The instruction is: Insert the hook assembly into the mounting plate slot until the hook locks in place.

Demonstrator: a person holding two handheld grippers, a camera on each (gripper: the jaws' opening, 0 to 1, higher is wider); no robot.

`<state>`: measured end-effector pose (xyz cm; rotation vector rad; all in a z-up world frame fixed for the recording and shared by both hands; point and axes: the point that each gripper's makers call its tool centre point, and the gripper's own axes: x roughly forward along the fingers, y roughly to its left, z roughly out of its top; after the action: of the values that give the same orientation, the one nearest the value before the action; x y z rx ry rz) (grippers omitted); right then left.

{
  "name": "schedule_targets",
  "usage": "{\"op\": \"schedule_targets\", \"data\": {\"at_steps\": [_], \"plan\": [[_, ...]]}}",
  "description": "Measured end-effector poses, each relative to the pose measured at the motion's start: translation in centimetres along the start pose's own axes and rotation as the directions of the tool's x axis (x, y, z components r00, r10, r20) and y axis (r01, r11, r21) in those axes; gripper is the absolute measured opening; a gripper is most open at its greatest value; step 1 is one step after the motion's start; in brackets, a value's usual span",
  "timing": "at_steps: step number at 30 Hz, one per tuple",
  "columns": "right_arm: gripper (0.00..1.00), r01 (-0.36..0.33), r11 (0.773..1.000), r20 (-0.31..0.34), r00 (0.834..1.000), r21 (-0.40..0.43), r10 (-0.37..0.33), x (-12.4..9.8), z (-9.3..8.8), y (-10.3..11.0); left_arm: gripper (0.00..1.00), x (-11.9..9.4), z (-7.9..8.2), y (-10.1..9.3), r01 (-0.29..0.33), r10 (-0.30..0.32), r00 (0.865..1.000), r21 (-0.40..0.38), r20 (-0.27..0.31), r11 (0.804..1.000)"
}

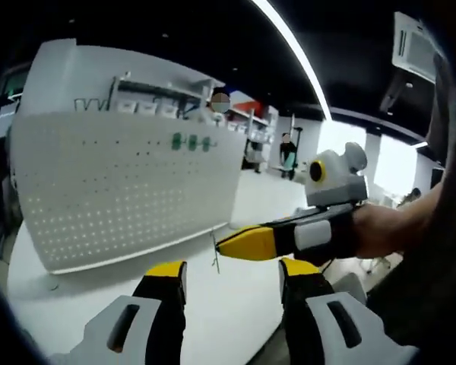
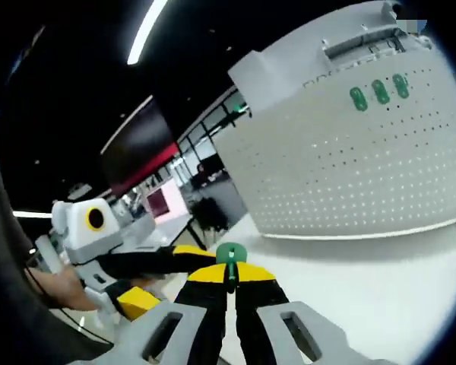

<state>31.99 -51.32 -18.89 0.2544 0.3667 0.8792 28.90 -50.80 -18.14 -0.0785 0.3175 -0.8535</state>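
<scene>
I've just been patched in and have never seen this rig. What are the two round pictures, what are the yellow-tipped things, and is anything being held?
There is no robot arm. A person holds a two-jaw gripper in each hand, and each gripper has a camera looking forward along its jaws.

In the left gripper view, the left gripper rises from the bottom, its jaws apart and nothing between them. The right gripper comes in from the right, with a thin hook at its tip.

In the right gripper view, the right gripper is shut on that hook, which has a green head. The left gripper appears at lower left.

Ahead, a white pegboard stands on a white table, with three green hooks already on it.
</scene>
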Motion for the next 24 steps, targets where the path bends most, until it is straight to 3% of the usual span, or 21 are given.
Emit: {"op": "schedule_targets", "data": {"at_steps": [2,5,8,12,17,24], "plan": [[0.00,0.009,0.999,-0.007,1.000,-0.031,-0.009,0.0,-0.1,-0.1,0.63,0.1,0.1,-0.3,0.011,-0.011,1.000,-0.020,0.005,1.000],[0.00,0.014,0.996,0.021,1.000,-0.086,-0.012,-0.3,0.5,0.1,0.62,-0.2,1.1,-1.0,0.028,-0.026,0.999,-0.040,0.045,0.999],[0.00,0.039,0.983,0.000,0.999,-0.178,-0.039,-0.4,0.4,-0.2,0.67,-0.3,1.6,-1.4,0.032,-0.029,0.998,-0.052,0.060,0.998],[0.00,0.055,0.974,-0.016,0.998,-0.218,-0.059,-0.4,0.1,-0.3,0.73,-0.1,1.5,-1.4,0.034,-0.031,0.998,-0.062,0.053,0.998],[0.00,0.077,0.957,-0.010,0.996,-0.280,-0.083,-0.5,0.4,-0.6,0.87,-0.1,1.3,-0.7,-0.032,0.036,0.998,-0.076,0.053,0.997],[0.00,0.102,0.933,-0.013,0.994,-0.345,-0.113,-0.4,0.6,-1.1,0.95,-0.2,1.5,-0.5,-0.031,0.041,0.997,-0.131,0.071,0.991]]}}
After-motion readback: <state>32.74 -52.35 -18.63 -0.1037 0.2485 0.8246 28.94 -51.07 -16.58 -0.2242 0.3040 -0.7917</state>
